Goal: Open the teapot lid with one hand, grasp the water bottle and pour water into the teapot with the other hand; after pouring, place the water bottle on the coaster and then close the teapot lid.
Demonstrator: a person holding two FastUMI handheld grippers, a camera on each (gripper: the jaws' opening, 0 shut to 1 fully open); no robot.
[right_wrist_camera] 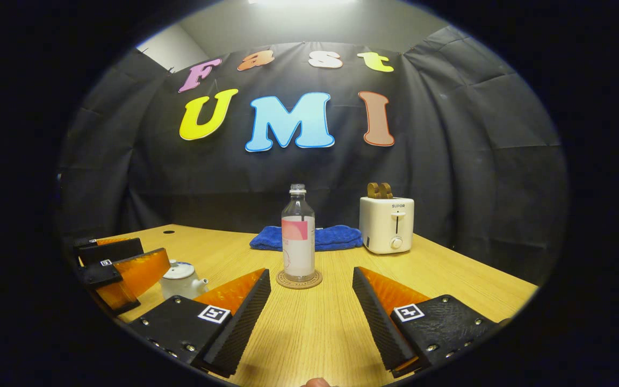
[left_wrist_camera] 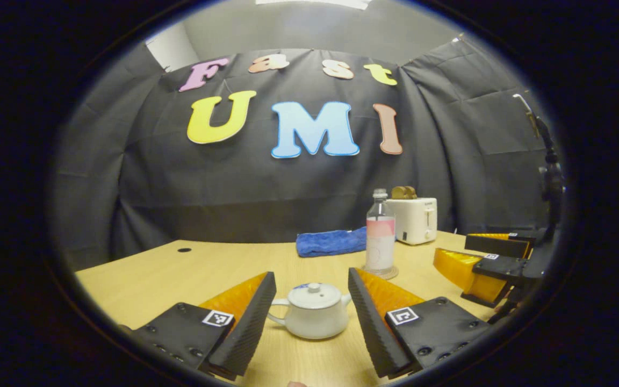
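Your left gripper (left_wrist_camera: 309, 322) sits at the bottom of the left gripper view, fingers spread wide and released, with one white teapot (left_wrist_camera: 312, 310) on the wooden table (left_wrist_camera: 191, 274) in the gap between them, touching neither. The teapot's lid (left_wrist_camera: 313, 294) is on, its spout toward the right finger, its handle toward the left. In the right gripper view, your right gripper (right_wrist_camera: 309, 317) is likewise released — fingers wide apart, low over the table, aimed level at the bottle.

Beyond, one clear water bottle (right_wrist_camera: 298, 240) stands upright and uncapped on one round coaster (right_wrist_camera: 299, 279), centre frame in the right gripper view, right of centre in the left. Its pink-and-white label is too small to read.

Farther back lie one blue cloth (right_wrist_camera: 309, 237), folded, and — right of it — one white toaster (right_wrist_camera: 386, 224) with brown slices in its slots; small lettering on its front is too fine to be sure of.

Each gripper carries one square black-and-white marker per finger base. The other gripper shows at each view's edge: the right one at right in the left gripper view, the left one at lower left in the right gripper view, beside the teapot.
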